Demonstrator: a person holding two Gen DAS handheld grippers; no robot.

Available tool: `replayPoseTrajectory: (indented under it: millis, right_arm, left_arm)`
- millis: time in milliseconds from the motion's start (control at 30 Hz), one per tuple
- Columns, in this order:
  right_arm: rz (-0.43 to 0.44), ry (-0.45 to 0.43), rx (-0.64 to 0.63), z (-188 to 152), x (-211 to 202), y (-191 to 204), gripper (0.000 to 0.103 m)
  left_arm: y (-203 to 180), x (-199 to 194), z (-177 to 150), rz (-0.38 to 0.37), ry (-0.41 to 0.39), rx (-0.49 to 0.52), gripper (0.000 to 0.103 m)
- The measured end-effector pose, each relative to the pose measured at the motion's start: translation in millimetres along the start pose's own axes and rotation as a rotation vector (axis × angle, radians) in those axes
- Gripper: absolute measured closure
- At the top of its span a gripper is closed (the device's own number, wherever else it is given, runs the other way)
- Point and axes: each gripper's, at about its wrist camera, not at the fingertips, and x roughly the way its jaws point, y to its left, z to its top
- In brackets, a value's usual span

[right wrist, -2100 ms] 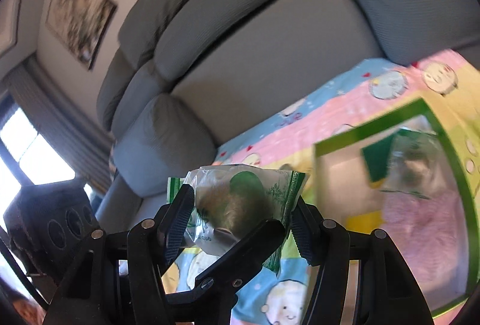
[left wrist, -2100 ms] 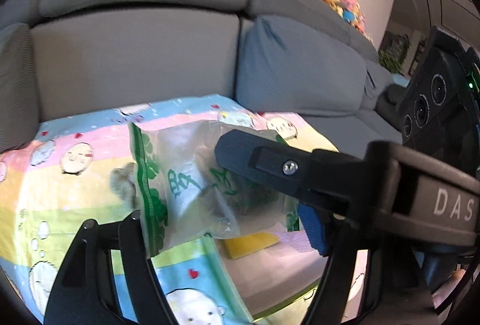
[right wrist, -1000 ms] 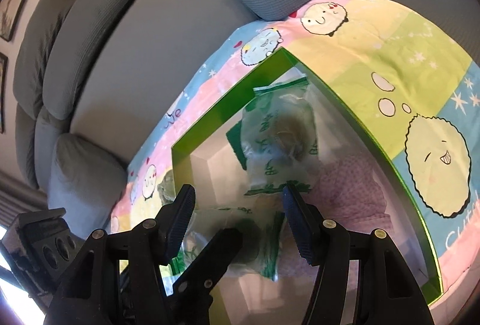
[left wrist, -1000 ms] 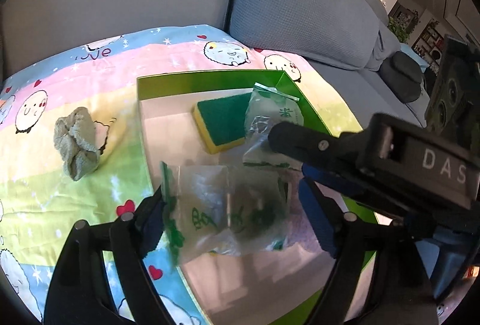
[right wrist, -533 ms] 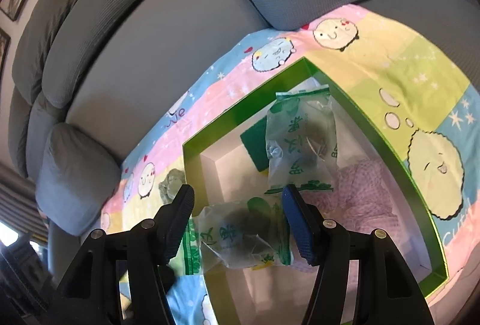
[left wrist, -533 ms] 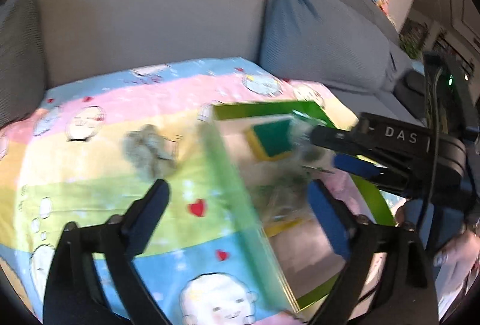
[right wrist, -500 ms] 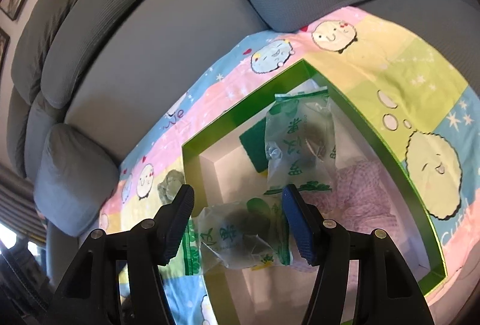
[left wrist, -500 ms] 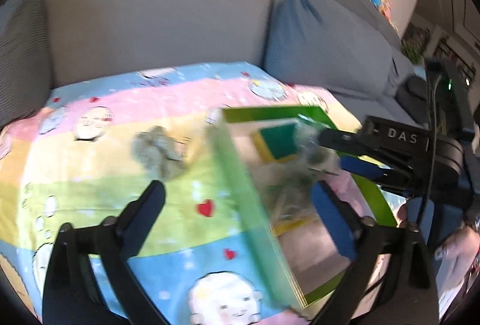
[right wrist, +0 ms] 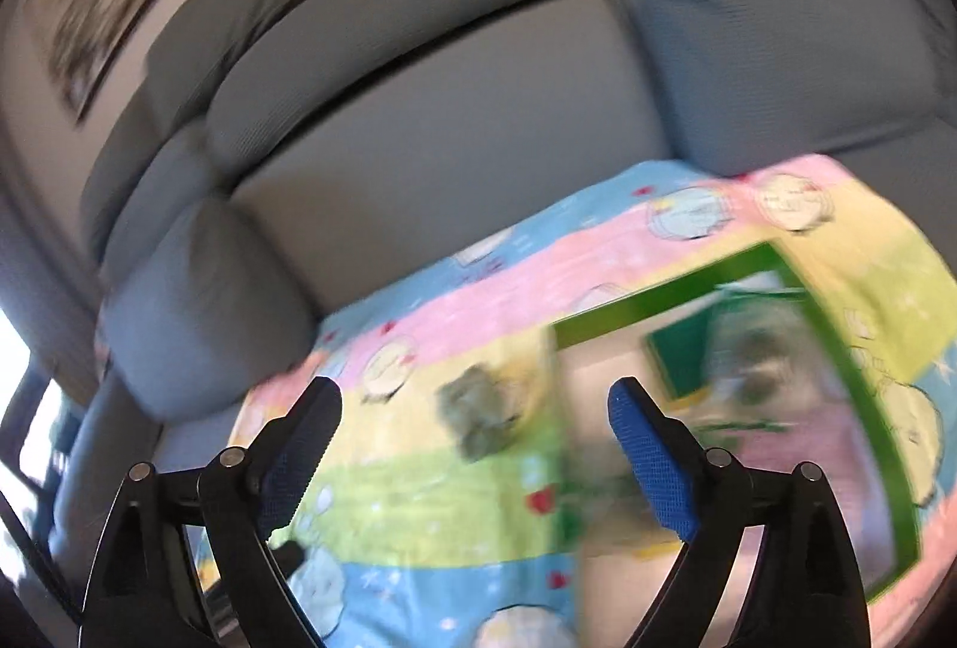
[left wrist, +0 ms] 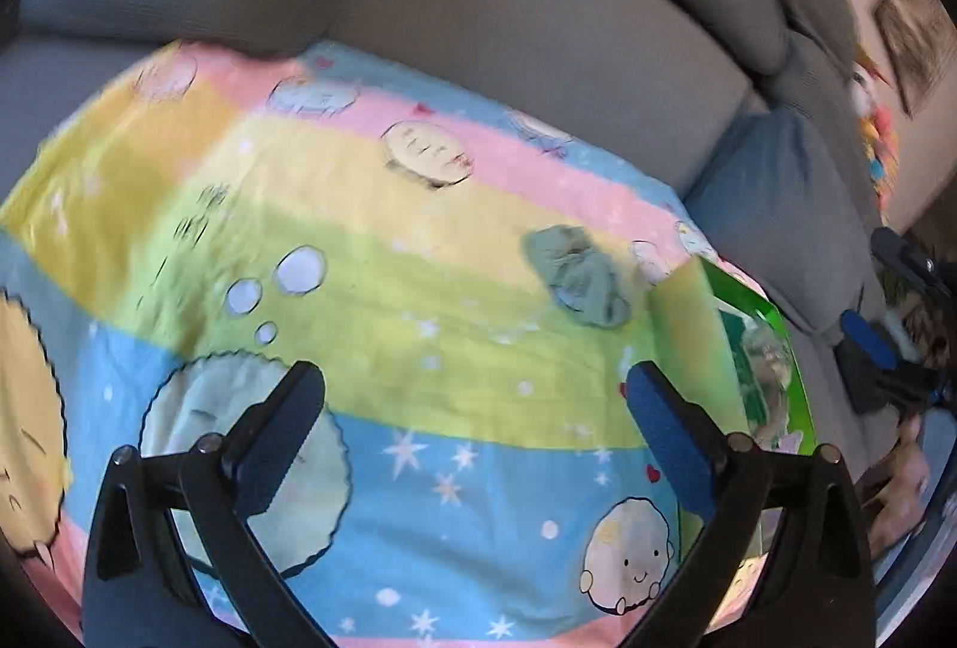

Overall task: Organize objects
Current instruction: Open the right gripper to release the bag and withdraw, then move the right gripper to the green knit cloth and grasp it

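Both hand-held grippers come away empty over a cartoon-print blanket spread on a grey sofa: the left hand-held gripper, which about two seconds ago pinched a clear green-printed bag, now stands with its jaws wide apart and nothing between them, and the right hand-held gripper, which had carried a similar bag, is likewise spread open and bare. The bags now appear to lie inside the green-rimmed box, seen blurred in the right wrist view alongside a green sponge; in the left wrist view only a sliver of the box rim and one bag shows at the far right. With that delivery apparently done, attention seems to shift to the one loose item still outside the box, a crumpled grey-green cloth lying on the blanket just beside the box's left wall. Both cameras are smeared by motion, so fine detail in the box cannot be made out. Judging by where the open jaws point, the cloth looks the likely next pickup.
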Motion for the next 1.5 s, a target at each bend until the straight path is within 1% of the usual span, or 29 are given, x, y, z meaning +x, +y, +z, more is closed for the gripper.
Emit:
replayPoseTrajectory:
  millis: [67,133,200,300,367,400,467,533,600,667,700,733,767,800,833,900,967,1033,1133,1233,1300,1367,1433,1500]
  right_arm:
    - [0.036,0.060,-0.038,-4.0,25.5,19.5,0.011]
    - [0.025,0.129,-0.076,-9.2,60.3,36.9,0.011]
    - [-0.038,0.178,-0.124,-11.1,94.6,49.8,0.011]
    - [-0.136,0.212,-0.199,-12.4,140.1,59.2,0.011]
    - [-0.180,0.222,-0.220,-15.1,159.4,57.6,0.011]
    - [-0.218,0.233,-0.220,-18.6,171.4,53.2,0.012]
    - [-0.258,0.259,-0.214,-23.9,183.9,45.2,0.014]
    - [-0.267,0.308,-0.211,-30.5,197.8,38.7,0.018]
    - [-0.274,0.329,-0.210,-34.7,206.9,33.2,0.020]
    - [-0.298,0.328,-0.208,-38.0,211.8,28.4,0.027]
    - [-0.308,0.332,-0.200,-40.1,213.4,26.1,0.038]
    - [-0.307,0.349,-0.182,-42.0,216.2,21.2,0.052]
    - [-0.294,0.368,-0.164,-43.8,218.5,17.5,0.057]
    - [-0.266,0.391,-0.140,-46.5,220.2,13.0,0.065]
    - [-0.252,0.397,-0.134,-48.2,220.6,12.3,0.070]
    - [-0.233,0.400,-0.134,-51.1,213.5,15.5,0.074]
    - [-0.170,0.420,-0.115,-53.5,205.1,18.9,0.075]
    - [-0.068,0.462,-0.085,-59.9,193.5,24.1,0.075]
    - [0.000,0.509,-0.101,-73.0,178.0,35.5,0.075]
    - [0.024,0.582,-0.141,-85.6,169.6,47.8,0.074]
    - [0.029,0.611,-0.147,-89.5,165.7,50.0,0.074]
    - [0.016,0.610,-0.135,-90.9,161.5,46.1,0.073]
    - [0.005,0.603,-0.111,-91.2,155.7,38.2,0.060]
    - [0.012,0.596,-0.081,-90.1,149.4,28.1,0.053]
  left_arm:
    - [6.3,-3.1,2.8,-0.017,-0.015,-0.017,0.002]
    - [11.8,-2.1,4.2,-0.005,-0.007,-0.031,0.002]
    - [17.5,0.5,4.9,0.011,0.010,-0.050,0.002]
    - [25.8,-0.4,5.6,0.034,0.021,-0.072,0.002]
    - [29.7,-3.4,6.0,0.041,0.010,-0.090,0.002]
    - [30.4,-4.6,6.2,0.041,0.007,-0.093,0.002]
    - [30.0,-4.4,5.8,0.038,0.011,-0.090,0.002]
    - [29.7,-4.2,5.2,0.039,0.015,-0.090,0.002]
    - [30.0,-3.2,5.1,0.039,0.018,-0.088,0.002]
    - [30.1,-4.3,4.5,0.037,0.018,-0.088,0.002]
    - [30.4,-3.9,4.7,0.037,0.018,-0.090,0.002]
    - [30.9,-2.6,5.2,0.038,0.019,-0.091,0.002]
    - [31.2,-2.1,4.8,0.041,0.021,-0.093,0.002]
    - [31.1,-1.6,4.6,0.046,0.024,-0.092,0.002]
    - [31.5,-0.8,4.6,0.050,0.026,-0.093,0.002]
    - [31.8,-0.4,4.7,0.052,0.026,-0.096,0.002]
    - [32.5,-0.7,4.7,0.051,0.026,-0.099,0.002]
    - [33.8,-0.7,4.8,0.056,0.027,-0.104,0.002]
    - [36.1,1.1,4.3,0.066,0.035,-0.114,0.002]
    - [36.7,2.6,3.5,0.074,0.044,-0.116,0.002]
    - [36.2,4.3,2.9,0.077,0.051,-0.113,0.002]
    - [35.0,6.9,2.1,0.081,0.060,-0.110,0.002]
    - [33.8,10.5,1.3,0.082,0.072,-0.107,0.002]
    - [31.7,15.9,0.6,0.079,0.090,-0.101,0.002]
